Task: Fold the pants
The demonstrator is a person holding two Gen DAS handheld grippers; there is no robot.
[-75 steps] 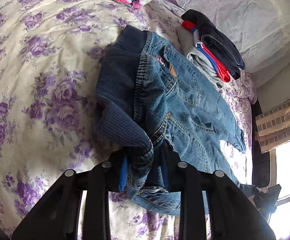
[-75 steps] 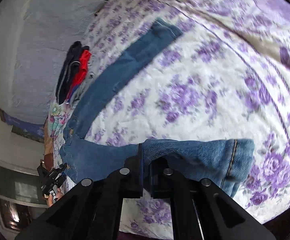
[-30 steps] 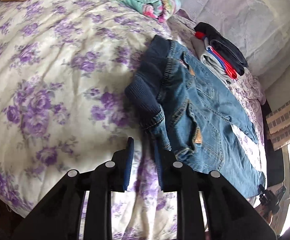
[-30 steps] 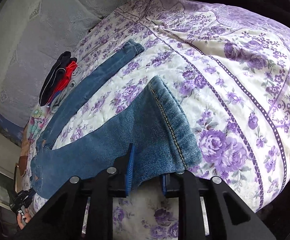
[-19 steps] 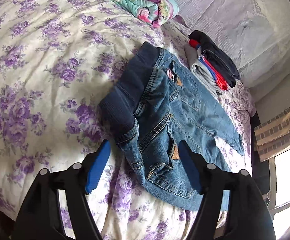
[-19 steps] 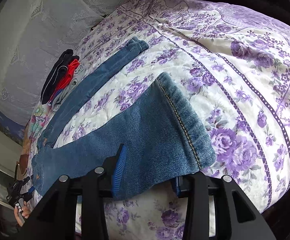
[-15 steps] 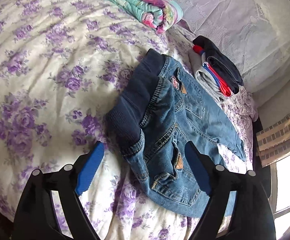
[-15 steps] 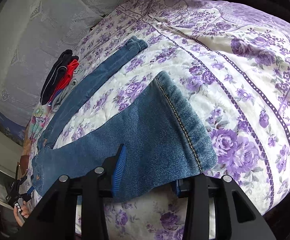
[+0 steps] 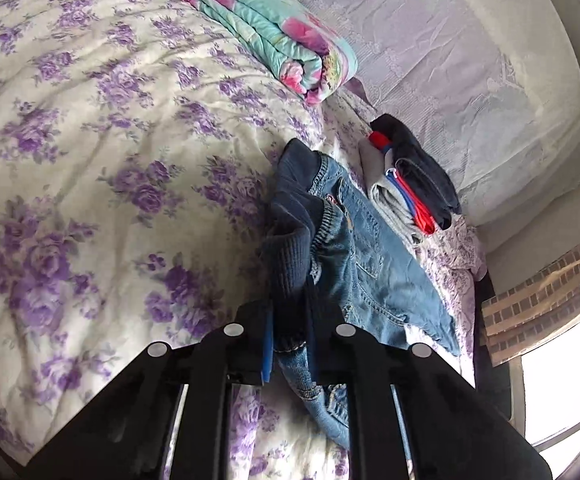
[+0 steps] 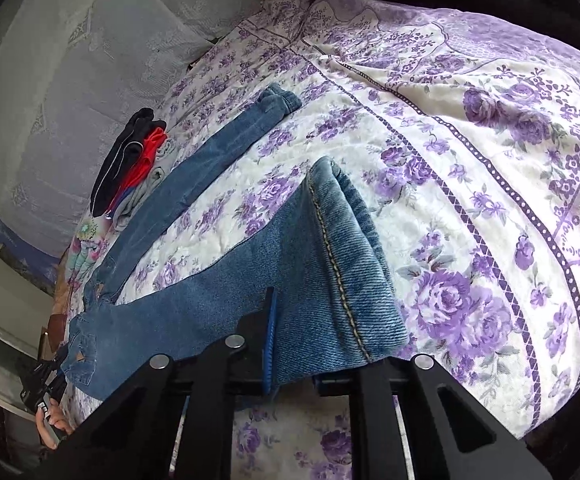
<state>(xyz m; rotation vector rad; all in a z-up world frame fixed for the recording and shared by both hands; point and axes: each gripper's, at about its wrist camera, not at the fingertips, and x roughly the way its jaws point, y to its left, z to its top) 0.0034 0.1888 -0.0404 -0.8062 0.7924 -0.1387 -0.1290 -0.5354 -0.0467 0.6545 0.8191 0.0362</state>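
Observation:
Blue jeans [image 9: 370, 272] lie on the purple-flowered bedspread [image 9: 90, 160]. My left gripper [image 9: 290, 344] has its jaws closing tight on the dark ribbed waistband [image 9: 290, 264], and the pads pinch the bunched cloth. In the right wrist view one leg [image 10: 218, 156] stretches away, and the other leg's hem [image 10: 342, 264] lies right before my right gripper [image 10: 292, 356]. Its jaws are closing with the denim between them; the blue pad [image 10: 271, 336] presses the cloth, and the other finger is under it. The left gripper [image 10: 40, 380] shows far off at the waist end.
A stack of folded clothes [image 9: 410, 184] lies just beyond the jeans, against a white lace-covered pillow [image 9: 470, 60]. A folded teal and pink quilt [image 9: 282, 40] sits at the back. A bright window [image 9: 562, 380] is at the right, and a hand [image 10: 50, 424] holds the left gripper.
The left gripper spread wide over the waist, then shut on the waistband and bunched it up. The right jaws widened a little around the leg hem and have narrowed on it.

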